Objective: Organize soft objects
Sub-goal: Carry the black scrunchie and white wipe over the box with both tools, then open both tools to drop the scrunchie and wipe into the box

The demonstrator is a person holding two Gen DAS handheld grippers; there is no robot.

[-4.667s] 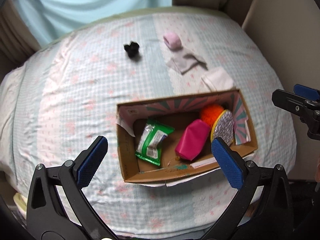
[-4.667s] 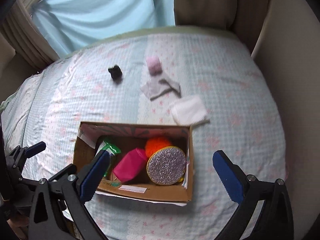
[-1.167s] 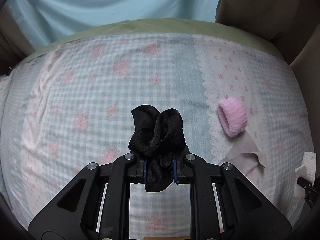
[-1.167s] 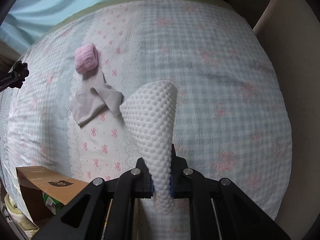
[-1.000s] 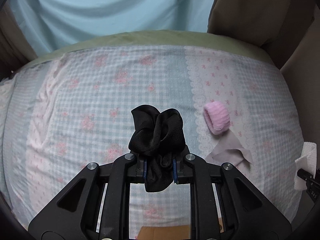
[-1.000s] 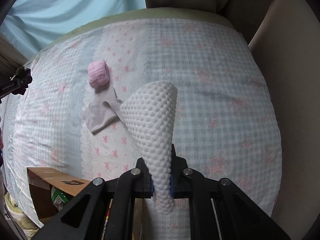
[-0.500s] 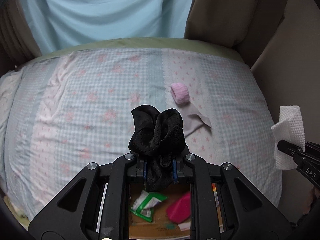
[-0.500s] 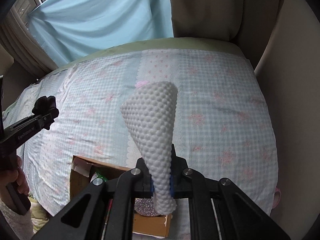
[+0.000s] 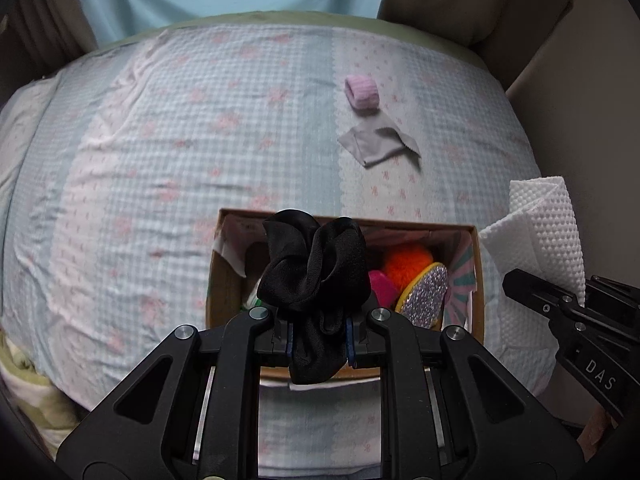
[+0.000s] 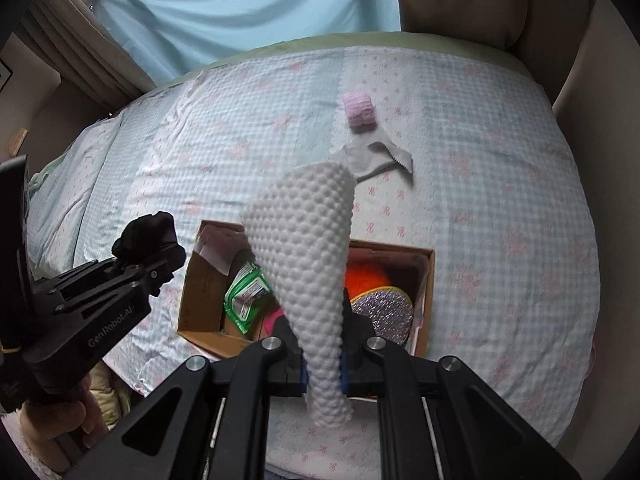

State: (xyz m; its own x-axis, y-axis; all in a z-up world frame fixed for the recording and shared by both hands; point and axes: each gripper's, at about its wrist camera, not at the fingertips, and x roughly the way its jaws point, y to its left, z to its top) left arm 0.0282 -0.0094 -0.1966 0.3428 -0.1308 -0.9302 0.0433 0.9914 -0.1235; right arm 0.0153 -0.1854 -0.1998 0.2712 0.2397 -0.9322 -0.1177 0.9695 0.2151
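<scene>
Fingers: left gripper (image 9: 319,338) clamps my black scrunchie (image 9: 314,276); right gripper (image 10: 322,368) pinches white dimpled cloth (image 10: 308,256), both above the cardboard box (image 9: 478,280).

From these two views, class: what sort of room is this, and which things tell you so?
Probably a bedroom. A bed's checked floral bedspread fills both views, a light blue curtain hangs behind it, and small soft items like a pink hair band lie on top.
</scene>
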